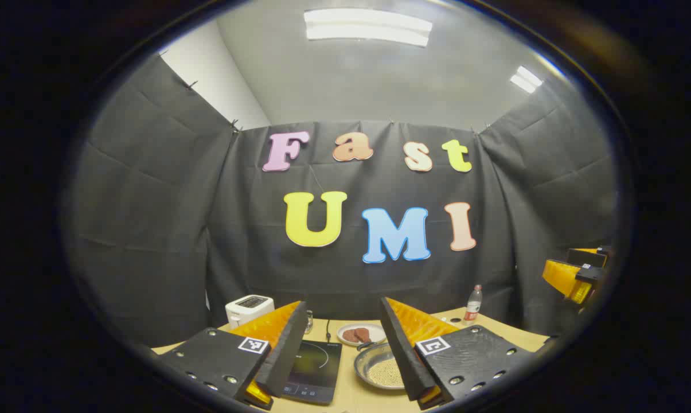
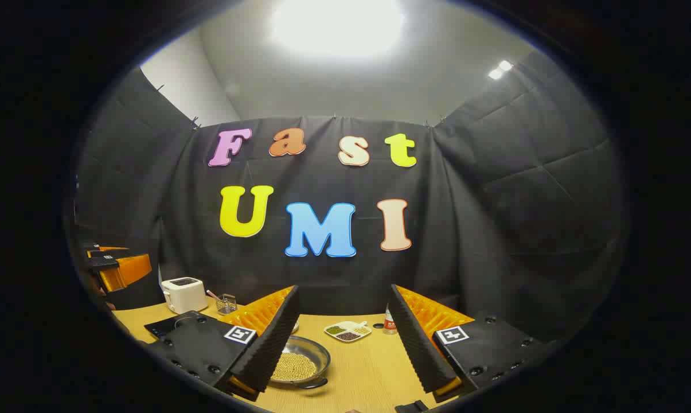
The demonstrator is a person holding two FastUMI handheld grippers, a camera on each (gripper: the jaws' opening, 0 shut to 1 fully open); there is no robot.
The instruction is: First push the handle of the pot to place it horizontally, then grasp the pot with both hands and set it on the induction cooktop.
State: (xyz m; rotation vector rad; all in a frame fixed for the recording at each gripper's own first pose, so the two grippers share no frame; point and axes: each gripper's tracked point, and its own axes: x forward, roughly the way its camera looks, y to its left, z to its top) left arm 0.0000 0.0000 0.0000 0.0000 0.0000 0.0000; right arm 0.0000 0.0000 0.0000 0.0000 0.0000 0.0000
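Beside cooktop (image 1: 313,370) — pot (image 1: 379,367), untouched.

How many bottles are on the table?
1: a small bottle with a red label stands at the table's back edge, near the black cloth wall. More could hide behind the grippers.

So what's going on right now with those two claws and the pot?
Left gripper and right gripper open, holding nothing. Pot of grain on table, beside induction cooktop, untouched. Nothing between them.

Pot (image 1: 379,367) beside induction cooktop (image 1: 313,370)
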